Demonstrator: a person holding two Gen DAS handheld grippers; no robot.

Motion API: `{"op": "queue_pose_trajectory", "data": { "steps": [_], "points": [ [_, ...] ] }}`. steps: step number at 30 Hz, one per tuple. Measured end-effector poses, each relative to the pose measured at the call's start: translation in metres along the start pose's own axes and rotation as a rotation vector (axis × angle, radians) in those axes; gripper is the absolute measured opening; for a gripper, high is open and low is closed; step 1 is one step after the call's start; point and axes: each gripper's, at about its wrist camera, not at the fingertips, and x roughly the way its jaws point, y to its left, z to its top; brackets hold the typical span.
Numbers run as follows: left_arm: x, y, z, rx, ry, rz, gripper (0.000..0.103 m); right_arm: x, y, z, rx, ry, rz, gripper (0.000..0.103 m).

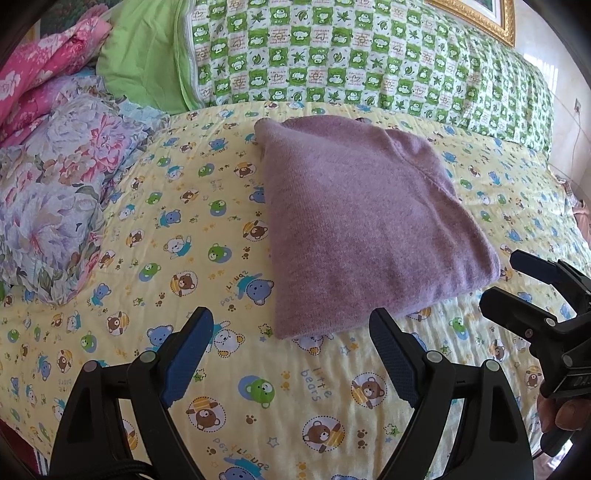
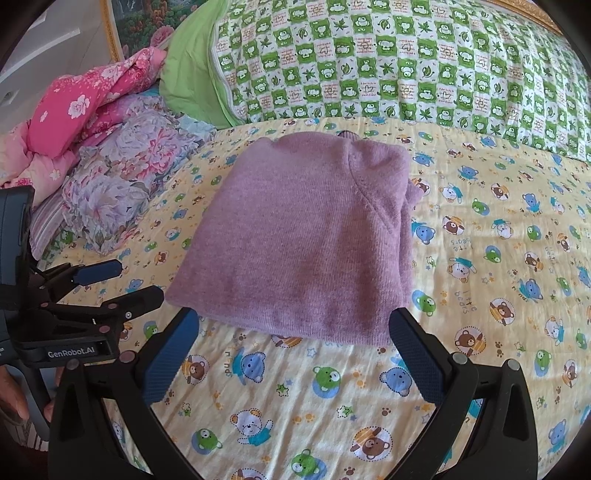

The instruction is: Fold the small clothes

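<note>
A small purple knit garment point(image 1: 362, 221) lies folded into a compact block on the yellow bear-print sheet point(image 1: 184, 221); it also shows in the right wrist view point(image 2: 303, 243). My left gripper point(image 1: 291, 321) is open and empty, its fingertips just short of the garment's near edge. My right gripper point(image 2: 295, 321) is open and empty, also just short of the near edge. Each gripper shows in the other's view: the right one point(image 1: 517, 280) at the right edge, the left one point(image 2: 125, 280) at the left edge, both open.
A green checked quilt point(image 1: 369, 51) lies along the back of the bed. A floral purple pillow point(image 1: 59, 192) and pink bedding point(image 1: 40, 74) are piled at the left. A gold picture frame point(image 1: 491, 18) hangs behind.
</note>
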Motion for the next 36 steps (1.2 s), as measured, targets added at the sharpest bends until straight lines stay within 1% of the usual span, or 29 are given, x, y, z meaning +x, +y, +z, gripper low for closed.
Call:
{"op": "queue_pose_trajectory", "data": {
  "steps": [18, 25, 36],
  "points": [
    [-0.001, -0.004, 0.005, 0.026, -0.019, 0.005, 0.087, -0.004, -0.006, 0.009, 0.023, -0.010, 0.007, 0.103],
    [0.001, -0.006, 0.015, 0.027, -0.023, 0.009, 0.087, -0.003, -0.015, 0.013, 0.044, -0.013, 0.001, 0.103],
    [0.006, -0.014, 0.019, 0.019, -0.001, 0.004, 0.087, 0.000, -0.026, 0.015, 0.077, 0.004, 0.000, 0.103]
  ]
}}
